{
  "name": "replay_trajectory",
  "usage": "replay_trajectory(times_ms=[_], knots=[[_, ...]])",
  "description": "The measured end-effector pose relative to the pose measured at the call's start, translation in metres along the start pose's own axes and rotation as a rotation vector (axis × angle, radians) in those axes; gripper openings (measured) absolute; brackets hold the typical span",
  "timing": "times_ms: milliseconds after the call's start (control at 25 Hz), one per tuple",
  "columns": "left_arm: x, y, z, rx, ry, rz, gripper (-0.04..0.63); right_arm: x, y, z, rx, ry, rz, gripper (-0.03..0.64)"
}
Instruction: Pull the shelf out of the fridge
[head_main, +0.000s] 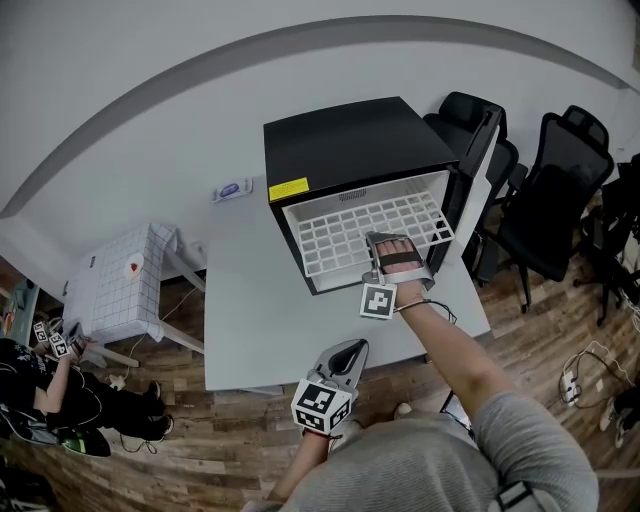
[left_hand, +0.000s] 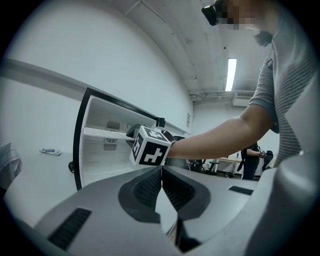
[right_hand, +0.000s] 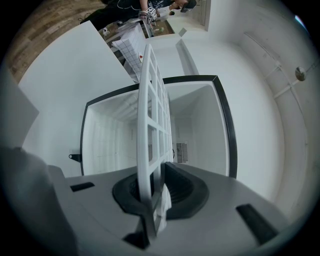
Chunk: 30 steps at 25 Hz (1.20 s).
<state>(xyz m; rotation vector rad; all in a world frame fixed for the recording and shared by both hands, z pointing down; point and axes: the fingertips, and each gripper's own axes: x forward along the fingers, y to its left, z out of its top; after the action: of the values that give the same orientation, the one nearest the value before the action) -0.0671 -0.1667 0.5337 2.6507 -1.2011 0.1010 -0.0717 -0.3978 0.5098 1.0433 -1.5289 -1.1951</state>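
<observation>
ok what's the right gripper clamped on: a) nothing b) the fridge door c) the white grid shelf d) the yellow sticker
c: the right gripper has its jaws pressed on the front edge of the white grid shelf, partway out of the black fridge.

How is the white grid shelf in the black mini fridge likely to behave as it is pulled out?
The white grid shelf is mostly open squares, so probably light. Its thin bars look straight in the right tongs, so likely fairly stiff. Gripped at one edge only, it may tilt once clear of the black mini fridge.
</observation>
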Motion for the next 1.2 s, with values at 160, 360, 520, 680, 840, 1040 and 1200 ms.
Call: replay_trajectory(times_ms=[160, 360, 520, 680, 840, 1040, 1200], knots=[[-0.0039, 0.0021, -0.0002, -0.003, 0.001, 0.009, 0.011, -0.0003, -0.0005, -0.0005, -0.003, 0.001, 0.000, 0.034], [-0.0078, 0.0040, -0.0001, -0.005, -0.001, 0.017, 0.011, -0.0005, -0.0022, -0.0008, -0.004, 0.007, -0.004, 0.034], [-0.0086, 0.0050, -0.0003, -0.007, -0.001, 0.017, 0.011, -0.0021, -0.0025, -0.0007, 0.004, 0.009, 0.004, 0.034], [-0.0072, 0.0055, 0.0018, -0.004, 0.001, 0.014, 0.011, -0.0028, -0.0044, -0.0014, 0.004, 0.010, 0.001, 0.034], [-0.0072, 0.0067, 0.0033, -0.006, 0.000, 0.017, 0.011, -0.0035, -0.0035, -0.0008, 0.006, 0.011, 0.009, 0.034], [-0.0081, 0.0069, 0.0037, -0.007, -0.003, 0.020, 0.011, -0.0046, -0.0033, -0.0004, 0.009, 0.011, 0.012, 0.034], [-0.0079, 0.0101, 0.0062, -0.010, -0.003, 0.022, 0.011, -0.0071, -0.0013, -0.0012, 0.003, 0.006, 0.015, 0.034]])
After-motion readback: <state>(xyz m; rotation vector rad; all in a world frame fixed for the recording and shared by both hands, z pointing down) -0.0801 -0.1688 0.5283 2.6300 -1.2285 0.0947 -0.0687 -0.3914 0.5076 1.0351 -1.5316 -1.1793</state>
